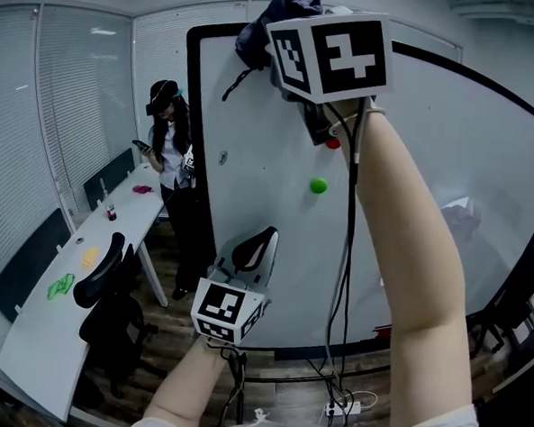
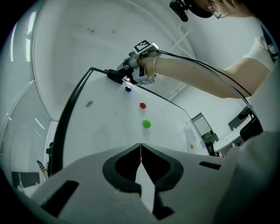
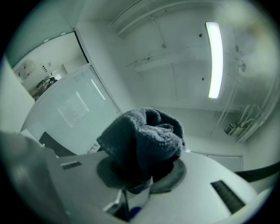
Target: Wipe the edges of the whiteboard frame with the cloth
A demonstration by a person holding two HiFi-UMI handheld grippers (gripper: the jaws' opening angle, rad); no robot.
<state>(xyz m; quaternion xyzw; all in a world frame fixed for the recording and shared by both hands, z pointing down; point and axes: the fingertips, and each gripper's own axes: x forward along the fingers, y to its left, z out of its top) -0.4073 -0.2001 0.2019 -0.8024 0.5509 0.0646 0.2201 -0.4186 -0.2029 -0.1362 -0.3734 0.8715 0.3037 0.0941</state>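
I read the right gripper (image 3: 139,177) as clenched on the dark grey knitted cloth (image 3: 142,140), which bulged out above its jaws. In the head view, the right gripper (image 1: 292,25) was raised on an outstretched arm. It held the dark grey knitted cloth (image 1: 281,12) at the top edge of the black whiteboard frame (image 1: 215,29), near the top left corner. I could not tell whether the cloth pressed on the frame.

The left gripper (image 2: 140,151) had its jaws closed together with nothing between them. It (image 1: 258,244) hung low in front of the lower part of the white board surface (image 1: 253,144).

A round green magnet (image 1: 317,186) and a round red magnet (image 1: 332,143) sat on the board below the right gripper.
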